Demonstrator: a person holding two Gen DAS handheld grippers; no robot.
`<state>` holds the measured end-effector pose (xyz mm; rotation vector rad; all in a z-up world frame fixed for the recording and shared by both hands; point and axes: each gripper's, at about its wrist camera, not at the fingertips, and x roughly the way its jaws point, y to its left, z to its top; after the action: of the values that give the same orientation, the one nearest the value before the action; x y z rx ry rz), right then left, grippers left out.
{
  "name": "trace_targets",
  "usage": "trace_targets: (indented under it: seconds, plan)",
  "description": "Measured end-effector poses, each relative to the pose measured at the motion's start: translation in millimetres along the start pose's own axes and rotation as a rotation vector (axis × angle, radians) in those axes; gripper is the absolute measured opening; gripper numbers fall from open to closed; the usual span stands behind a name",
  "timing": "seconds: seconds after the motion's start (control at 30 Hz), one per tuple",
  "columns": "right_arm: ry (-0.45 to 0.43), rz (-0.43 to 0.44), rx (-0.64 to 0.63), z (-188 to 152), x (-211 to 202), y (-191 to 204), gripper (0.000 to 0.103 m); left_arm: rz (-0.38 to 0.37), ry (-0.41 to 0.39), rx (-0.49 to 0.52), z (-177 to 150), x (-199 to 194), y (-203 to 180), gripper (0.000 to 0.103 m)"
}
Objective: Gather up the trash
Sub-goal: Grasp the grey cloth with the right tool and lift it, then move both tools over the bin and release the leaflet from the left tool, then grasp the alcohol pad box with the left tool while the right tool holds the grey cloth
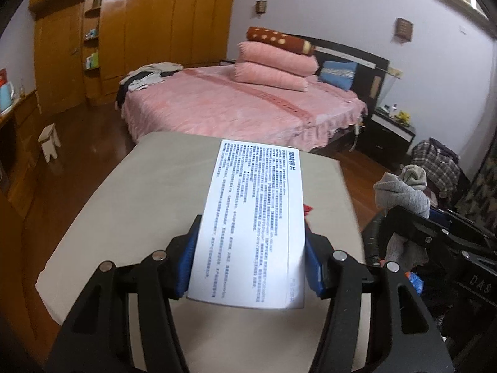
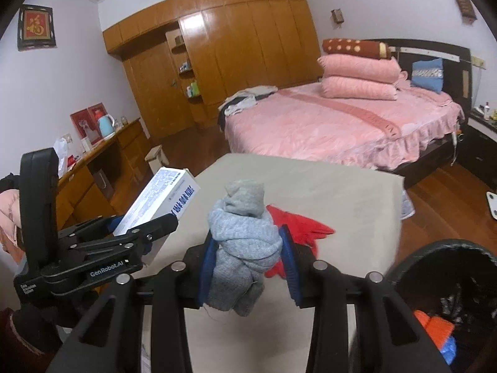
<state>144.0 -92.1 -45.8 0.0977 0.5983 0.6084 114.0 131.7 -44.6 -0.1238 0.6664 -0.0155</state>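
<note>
Risk lay with the grey sock bundle (image 2: 240, 248): right tool (image 2: 248, 264) clamped it loosely beside the bin (image 2: 435, 258), left tool (image 1: 248, 267) clenched the white box (image 1: 251, 217).

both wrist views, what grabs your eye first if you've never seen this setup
The left gripper is clamped on a white box covered in printed text, filling the near centre. The right gripper squeezes a knotted grey sock above a beige table, where something red lies. Behind, a pink bed.

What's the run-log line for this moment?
left gripper: shut on white box | right gripper: shut on grey sock | red scrap: on table | bin: right
</note>
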Motion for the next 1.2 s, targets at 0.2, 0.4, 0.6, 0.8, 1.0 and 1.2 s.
trace_targets:
  seconds: [0.2, 0.4, 0.6, 0.8, 1.0, 1.2]
  plan:
    - [-0.046, -0.042, -0.003, -1.6, -40.0, -13.7, 0.039, -0.06, -0.017, 0.04, 0.3, -14.0, -38.2, 0.056]
    - [-0.088, -0.102, 0.016, -4.9, -75.2, -35.6, 0.039, -0.127, -0.029, 0.087, -0.2, -20.7, -77.4, 0.056]
    - [-0.119, -0.177, 0.036, -10.0, -106.3, -61.9, 0.039, -0.194, -0.044, 0.151, 1.7, -22.9, -122.3, 0.056]
    - [-0.14, -0.243, 0.065, -15.8, -129.4, -93.2, 0.039, -0.261, -0.047, 0.218, -0.6, -20.8, -164.6, 0.056]
    - [-0.132, -0.286, 0.118, -28.8, -135.6, -118.4, 0.039, -0.278, 0.001, 0.28, -17.7, 10.8, -191.3, 0.054]
    - [-0.094, -0.286, 0.141, -46.3, -121.5, -132.5, 0.039, -0.237, 0.045, 0.263, -34.6, 28.3, -156.3, 0.059]
